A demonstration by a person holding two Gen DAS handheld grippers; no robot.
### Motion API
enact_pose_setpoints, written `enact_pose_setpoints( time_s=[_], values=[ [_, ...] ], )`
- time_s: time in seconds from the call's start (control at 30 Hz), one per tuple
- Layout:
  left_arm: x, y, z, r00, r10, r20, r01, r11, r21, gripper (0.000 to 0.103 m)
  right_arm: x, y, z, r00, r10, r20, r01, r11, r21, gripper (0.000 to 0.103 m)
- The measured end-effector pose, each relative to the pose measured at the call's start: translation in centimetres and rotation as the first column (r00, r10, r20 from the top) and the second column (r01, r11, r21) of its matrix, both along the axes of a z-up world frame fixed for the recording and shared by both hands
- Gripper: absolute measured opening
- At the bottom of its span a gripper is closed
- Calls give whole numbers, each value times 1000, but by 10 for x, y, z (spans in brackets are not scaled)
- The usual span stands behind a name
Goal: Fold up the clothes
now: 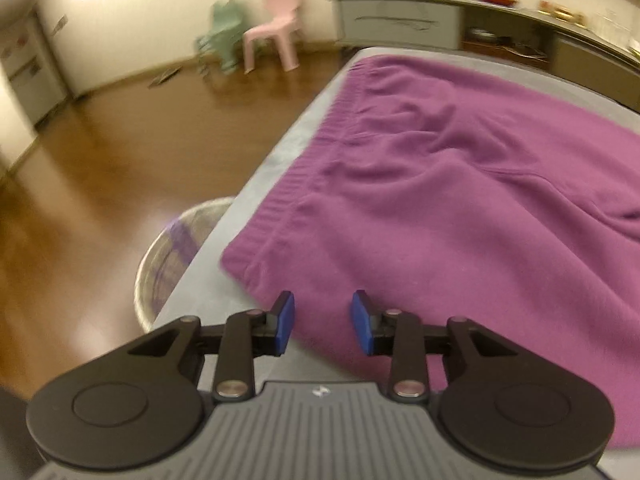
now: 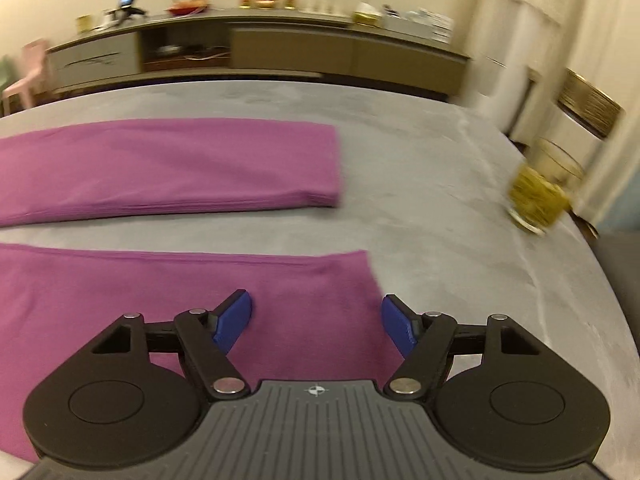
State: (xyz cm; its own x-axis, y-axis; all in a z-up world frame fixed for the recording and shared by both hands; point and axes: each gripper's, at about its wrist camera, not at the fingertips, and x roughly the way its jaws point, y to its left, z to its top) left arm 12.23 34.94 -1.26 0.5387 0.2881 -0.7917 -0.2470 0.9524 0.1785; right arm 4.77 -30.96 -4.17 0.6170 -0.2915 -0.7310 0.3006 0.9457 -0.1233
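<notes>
Left gripper [image 1: 322, 322]: we see the jaws at a narrow gap, blue pads [image 1: 285, 324] parted, nothing clamped. It hangs over the near waistband corner of the purple trousers [image 1: 460, 208]; whether the pads touch the cloth we can't tell.

Right gripper [image 2: 316, 326]: jaws wide, empty. It sits over the hem end of the near trouser leg [image 2: 192, 292], left pad above the fabric, right pad just past the hem over bare table. Contact unclear here too.

The trousers lie flat on a grey table [image 2: 440, 184], waistband toward the table's left edge, both legs stretched out side by side with a strip of table between them; the far leg [image 2: 172, 164] ends short of the near one.

Room: brown wood floor [image 1: 100, 152], a pink chair [image 1: 276, 28] and a green one [image 1: 222, 36] by the wall, a long sideboard [image 2: 260, 50] with clutter on top behind the table. A round basket [image 1: 172, 256] sits on the floor beside the table, half hidden by its edge.

A yellow-gold object [image 2: 536, 200] at the table's right edge is too blurred to identify. The sideboard items are too small to name.
</notes>
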Motion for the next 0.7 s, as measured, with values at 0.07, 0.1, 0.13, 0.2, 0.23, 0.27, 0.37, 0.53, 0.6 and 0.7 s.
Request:
enact_pose_setpoints(
  time_s=[0.07,0.1,0.13,0.2,0.23,0.27,0.37,0.53,0.6,0.7],
  values=[
    [-2,-11,5,1000,-4,4,4,1000,12,23,-8,20,14,999,-13,31,15,998,-57,67],
    [-6,-20,13,998,-46,37,46,999,7,24,-12,31,21,999,-16,50,20,996,-85,67],
    [-8,-30,17,993,-96,68,95,995,9,27,-16,53,35,994,29,102,-22,997,-75,68],
    [-11,-51,27,973,-194,129,193,981,18,28,-16,123,64,956,220,194,-215,975,-49,68],
    [-9,-57,26,964,-229,132,227,973,33,28,-10,164,70,923,323,211,-325,945,-25,68],
    [-6,-64,25,955,-264,134,260,964,48,28,-3,206,75,877,423,228,-435,901,4,68],
    [3,-61,18,954,-277,115,272,961,53,28,33,327,78,747,608,268,-647,757,89,68],
    [3,-35,3,962,-261,77,259,965,41,28,121,481,49,659,730,181,-747,664,39,67],
    [-1,-24,-3,962,-266,60,264,964,30,30,157,515,25,666,744,58,-745,666,18,59],
    [-3,-14,-5,959,-280,45,279,960,14,31,199,525,9,719,695,-3,-694,718,44,63]
  ],
)
